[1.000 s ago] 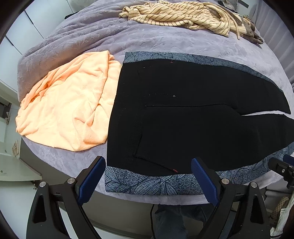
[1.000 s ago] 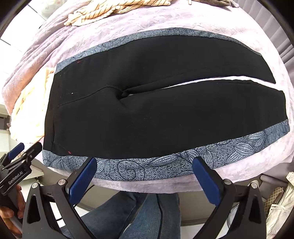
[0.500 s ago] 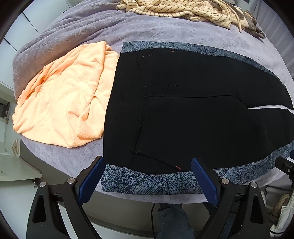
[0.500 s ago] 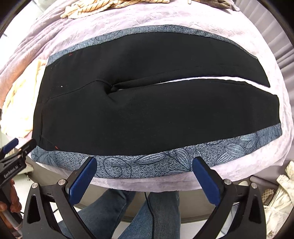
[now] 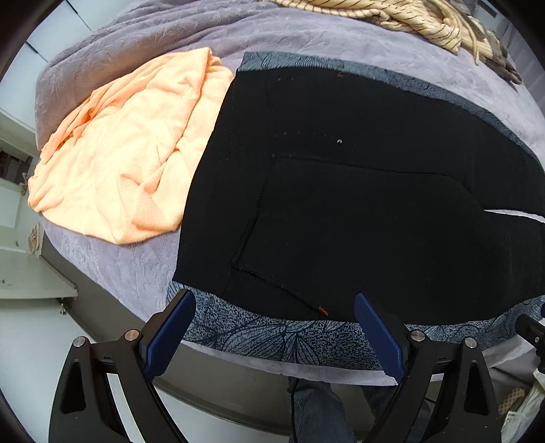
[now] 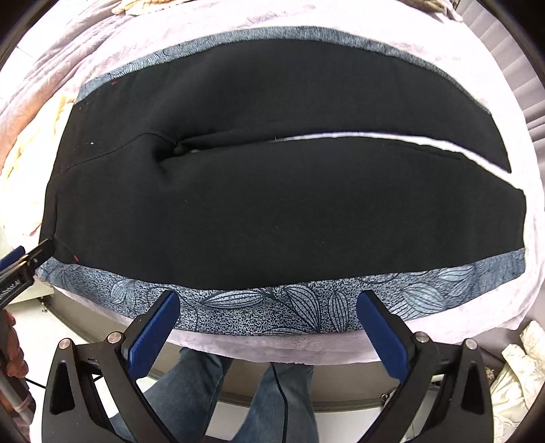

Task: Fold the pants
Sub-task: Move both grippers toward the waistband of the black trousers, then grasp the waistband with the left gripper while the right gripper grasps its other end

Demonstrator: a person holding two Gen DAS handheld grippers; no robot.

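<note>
- Here the black pants (image 5: 357, 204) lie spread flat on a bed covered by a lilac bedspread (image 5: 143, 269), waist toward the picture's left, the blue leaf-print side stripe (image 5: 282, 337) along the near edge.
- The left wrist view alone shows the peach towel (image 5: 126, 153) touching the waist end, and a cream striped garment (image 5: 385, 13) well apart at the far side.
- The right wrist view alone shows both legs (image 6: 306, 218) full length, a thin slit of bedspread between them, and the person's blue jeans (image 6: 190, 385) below the bed edge.
- The left hand-held gripper (image 5: 276, 337) has its blue fingers spread wide over the stripe near the waist corner, pinching nothing.
- The right hand-held gripper (image 6: 269, 334) is likewise spread, over the stripe along the near leg; whether either touches cloth I cannot tell.
- Against a second ago, the pants fill more of both views and the stripe sits between the fingers rather than above them; the cloth itself lies unchanged.
</note>
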